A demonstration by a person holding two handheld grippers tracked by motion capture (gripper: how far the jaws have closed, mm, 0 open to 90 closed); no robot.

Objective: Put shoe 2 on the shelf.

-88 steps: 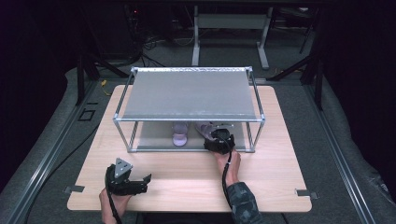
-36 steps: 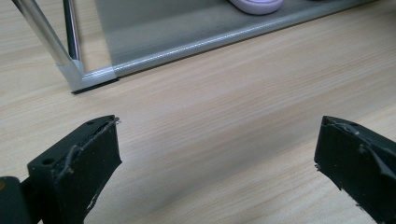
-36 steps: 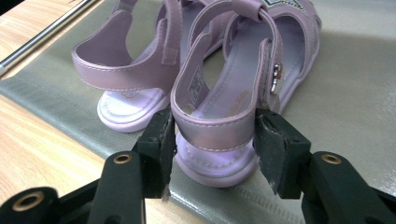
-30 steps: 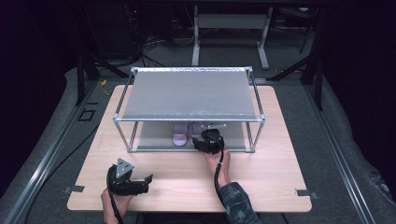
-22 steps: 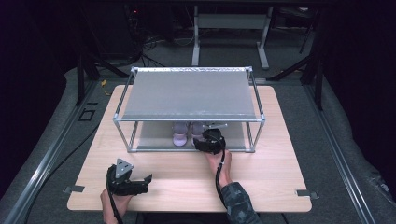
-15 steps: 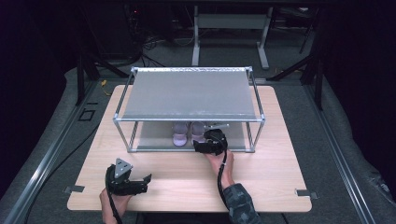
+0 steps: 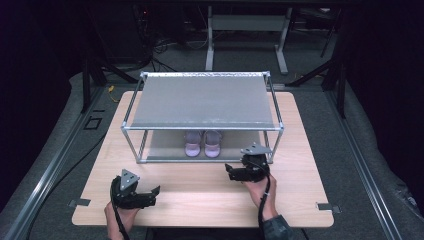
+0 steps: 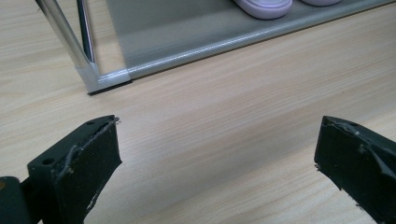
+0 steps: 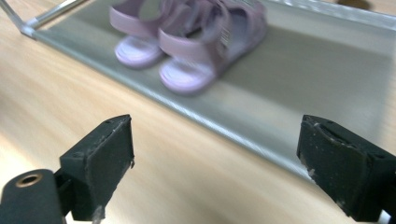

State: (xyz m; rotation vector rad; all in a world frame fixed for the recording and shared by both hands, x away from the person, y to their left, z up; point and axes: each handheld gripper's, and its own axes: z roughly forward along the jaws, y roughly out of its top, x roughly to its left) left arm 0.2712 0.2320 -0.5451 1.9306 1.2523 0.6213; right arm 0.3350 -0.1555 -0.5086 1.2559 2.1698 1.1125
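Observation:
Two lilac sandals stand side by side on the lower shelf [image 7: 165,144] of a metal-framed rack [image 7: 202,100]: the left sandal [image 7: 192,145] [image 9: 140,39] and the right sandal [image 7: 213,144] [image 9: 208,44]. My right gripper [image 7: 231,173] [image 9: 215,140] rests on the table just in front of the rack's right corner. It is open, holds nothing, and points toward the sandals. Near the front left of the table, my left gripper [image 7: 153,194] [image 8: 217,144] is open and empty. It faces the rack's front left post [image 8: 65,35], with one sandal's toe [image 8: 264,7] at the top edge.
The wooden table [image 7: 200,195] carries the rack across its middle and back. The rack's grey top shelf [image 7: 202,102] covers most of the lower one. Black frames and cables stand on the floor behind the table.
My right gripper has pulled back out from the lower shelf toward the table's front right, leaving the second sandal beside the first. The left gripper has not moved.

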